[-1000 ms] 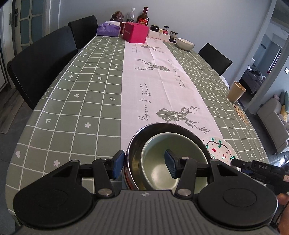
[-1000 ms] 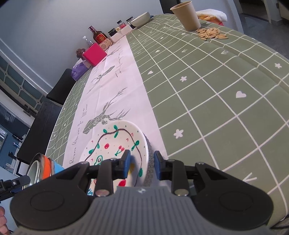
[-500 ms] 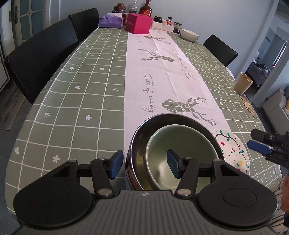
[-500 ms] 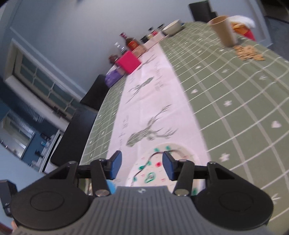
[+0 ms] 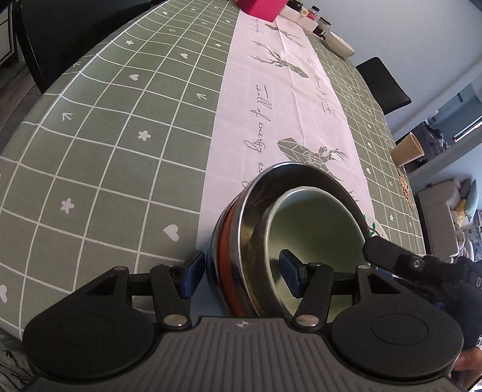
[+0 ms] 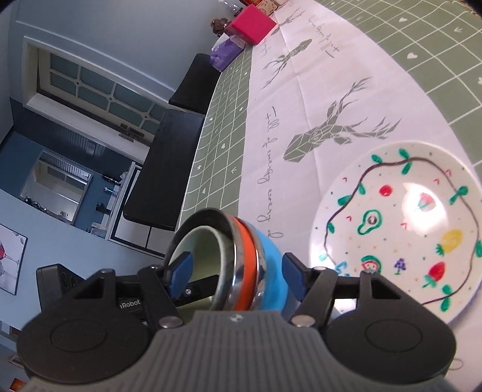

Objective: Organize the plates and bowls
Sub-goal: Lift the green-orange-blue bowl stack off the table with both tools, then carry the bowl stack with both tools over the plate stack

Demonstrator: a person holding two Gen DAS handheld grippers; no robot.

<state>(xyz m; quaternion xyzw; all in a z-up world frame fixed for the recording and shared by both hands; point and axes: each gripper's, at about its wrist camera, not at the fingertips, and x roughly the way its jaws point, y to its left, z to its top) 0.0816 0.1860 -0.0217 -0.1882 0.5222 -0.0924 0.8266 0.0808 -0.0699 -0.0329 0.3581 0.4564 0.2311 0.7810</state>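
Since a sec ago: right gripper (image 6: 236, 279) let go of the painted plate (image 6: 400, 238), swung left, and now straddles the bowl stack; left gripper (image 5: 241, 273) dipped lower over the same stack and its view tipped

Left wrist view: steel bowl (image 5: 256, 211) w/ orange band sits near the table's near edge on the white deer-print runner (image 5: 271, 99), pale green bowl (image 5: 316, 220) nested inside it. Left jaws stand apart, one blue pad outside the steel wall, the other inside the green bowl; neither pad visibly pressing, so the rims are between them but not clamped. The right gripper's black finger pokes in from the right over the green bowl's rim, w/ a bit of a hand (image 5: 470, 361) at the bottom right corner. Paper cup (image 5: 406, 149) stands far right on the green checked tablecloth (image 5: 105, 144); pink box (image 5: 262, 6), jars and a white bowl (image 5: 340, 45) at the far end; black chairs around

Right wrist view: right jaws opening, wide apart, the stack between them: left pad at the green bowl's mouth, right pad just off the blue base (image 6: 271, 265). No contact seen. Stack reads green bowl (image 6: 208, 256), steel rim, orange band, blue bottom. Painted plate lies flat on the runner just right of the stack, apart from it. Pink box (image 6: 251, 24) and purple tissue pack (image 6: 226, 52) far back
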